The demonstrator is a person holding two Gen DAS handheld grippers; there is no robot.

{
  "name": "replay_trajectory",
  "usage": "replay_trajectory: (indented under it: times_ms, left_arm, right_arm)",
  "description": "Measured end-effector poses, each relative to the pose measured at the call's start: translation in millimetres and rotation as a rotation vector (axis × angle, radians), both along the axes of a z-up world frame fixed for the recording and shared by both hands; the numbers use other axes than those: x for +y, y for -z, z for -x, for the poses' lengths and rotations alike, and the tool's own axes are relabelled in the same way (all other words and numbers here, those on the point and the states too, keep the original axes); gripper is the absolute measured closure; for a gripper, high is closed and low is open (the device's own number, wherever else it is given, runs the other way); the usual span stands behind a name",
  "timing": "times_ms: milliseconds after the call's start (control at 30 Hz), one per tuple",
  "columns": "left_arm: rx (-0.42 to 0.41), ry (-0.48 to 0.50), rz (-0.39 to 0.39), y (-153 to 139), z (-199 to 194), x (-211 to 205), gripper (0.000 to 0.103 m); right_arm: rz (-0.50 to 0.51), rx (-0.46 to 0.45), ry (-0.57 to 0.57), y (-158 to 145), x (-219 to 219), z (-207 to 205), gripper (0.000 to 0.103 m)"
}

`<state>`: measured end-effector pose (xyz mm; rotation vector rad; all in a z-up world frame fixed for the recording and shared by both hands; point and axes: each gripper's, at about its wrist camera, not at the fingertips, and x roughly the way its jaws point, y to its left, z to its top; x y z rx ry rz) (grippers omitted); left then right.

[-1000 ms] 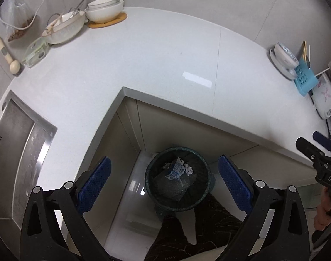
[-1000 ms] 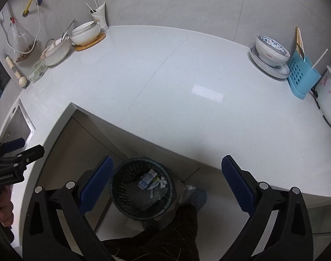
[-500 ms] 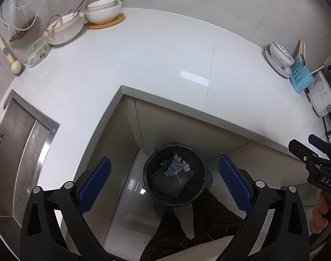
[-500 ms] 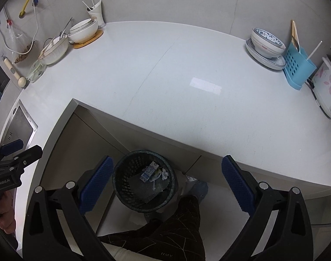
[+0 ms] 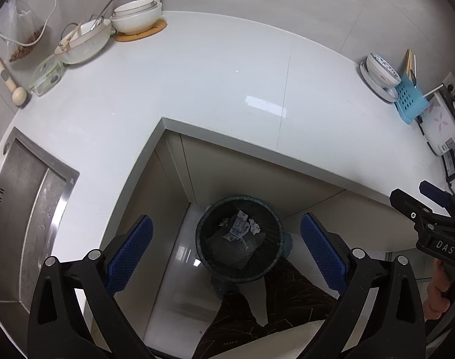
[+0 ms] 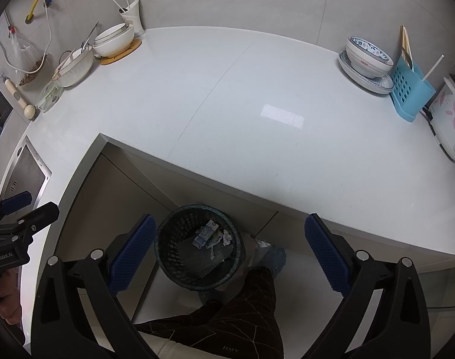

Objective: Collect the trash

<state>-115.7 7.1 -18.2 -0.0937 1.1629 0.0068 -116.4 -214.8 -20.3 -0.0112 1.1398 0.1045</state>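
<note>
A dark mesh waste bin (image 5: 205, 252) (image 6: 173, 245) stands on the floor in the inner corner under the white L-shaped counter (image 5: 197, 89) (image 6: 227, 113). Inside it lie a small blue-and-white carton (image 5: 238, 229) (image 6: 204, 234) and crumpled white paper (image 5: 253, 226) (image 6: 226, 237). My left gripper (image 5: 226, 246) hangs high above the bin, open, with nothing between its blue pads. My right gripper (image 6: 230, 248) is also open and empty, above the bin's right side. Each gripper shows at the other view's edge, held by a hand (image 5: 437, 296) (image 6: 4, 302).
White bowls (image 5: 137, 18) (image 6: 113, 40) and a glass container (image 5: 46, 73) crowd the counter's back left. A patterned bowl on a plate (image 6: 366, 59), a blue utensil holder (image 6: 408, 92) and an appliance (image 6: 449, 119) sit at the right. A steel sink (image 5: 18, 209) lies left. A person's leg (image 6: 236, 314) stands beside the bin.
Both grippers have risen and drawn back from the counter, so the bin looks smaller and more of the wall shows. Both stay open and empty.
</note>
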Motion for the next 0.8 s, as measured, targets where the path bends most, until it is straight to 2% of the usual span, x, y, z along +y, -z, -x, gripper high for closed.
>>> replay_trajectory:
  times_ms: [500, 800]
  left_arm:
    - [0.0, 0.007, -0.017, 0.6, 0.3, 1.4, 0.006]
    - [0.0, 0.005, -0.028, -1.5, 2.0, 3.9, 0.006]
  right_arm:
    - [0.016, 0.008, 0.008, 2.2, 4.0, -1.7, 0.008]
    - [-0.012, 0.018, 0.002, 1.4, 6.4, 1.7, 0.008]
